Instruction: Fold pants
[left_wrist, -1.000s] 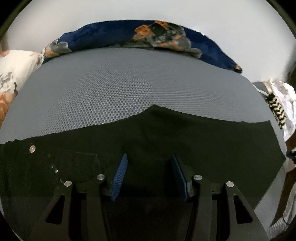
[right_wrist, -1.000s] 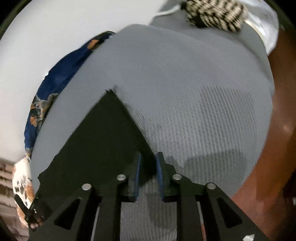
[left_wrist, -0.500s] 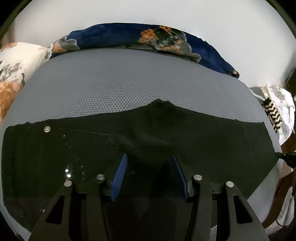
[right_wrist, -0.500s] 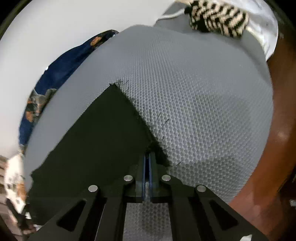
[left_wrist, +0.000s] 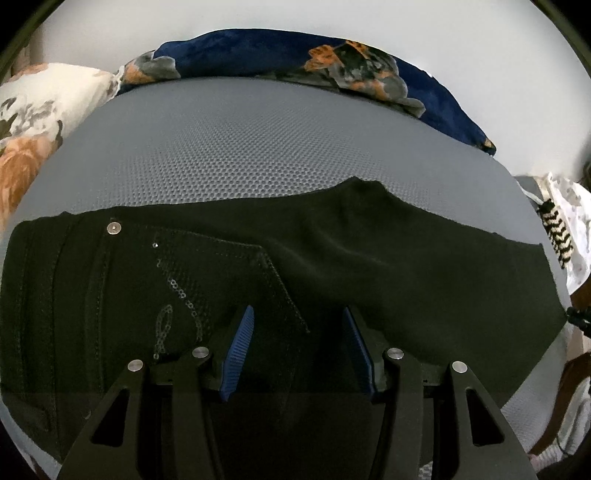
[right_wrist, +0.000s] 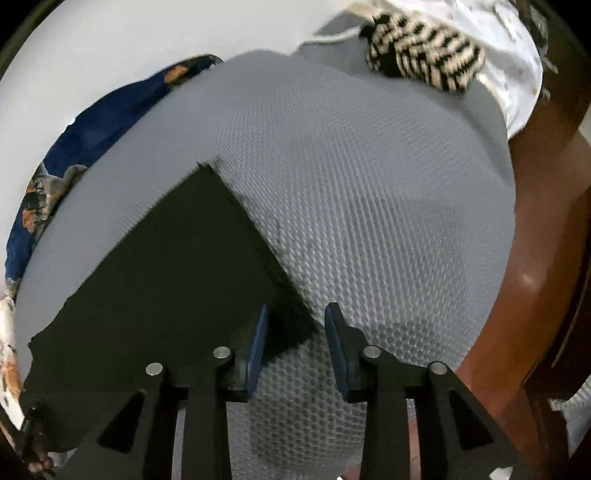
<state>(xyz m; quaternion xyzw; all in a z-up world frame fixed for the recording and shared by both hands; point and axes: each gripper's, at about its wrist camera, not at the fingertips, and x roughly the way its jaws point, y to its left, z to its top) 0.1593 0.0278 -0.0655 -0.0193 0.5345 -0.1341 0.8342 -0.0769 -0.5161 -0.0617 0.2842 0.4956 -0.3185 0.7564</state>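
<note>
- The left claw (left_wrist: 297, 347) has its blue pads apart, hovering low over the pants (left_wrist: 332, 266) near the back pocket; nothing sits between the pads but the cloth below.
- In the right wrist view, the right claw (right_wrist: 293, 339) is also parted, its pads straddling the near corner of the pants (right_wrist: 166, 288) at a hem edge, with no cloth pinched.
- The pants lie flat and spread wide across the near part of the mattress (left_wrist: 240, 147), waistband with its metal button (left_wrist: 113, 228) toward the left, leg end toward the right.
- The far edge of the pants runs roughly straight, with one small peak rising right of centre.
- The right end stops just short of the mattress edge; in the right wrist view the hem runs diagonally, and bare grey mesh (right_wrist: 369, 203) lies beyond it.
- Past the far edge of the pants a broad band of bare mattress stretches to the back.
- A blue floral blanket (left_wrist: 280, 59) lies bunched along the far edge of the mattress, against a white wall (left_wrist: 295, 18).
- A white floral pillow (left_wrist: 40, 96) sits at the far left corner.
- A striped knit item (right_wrist: 424, 62) rests on white cloth at the far right corner, well apart from the pants.
- A brown wooden frame (right_wrist: 546, 240) borders the right side of the mattress.
</note>
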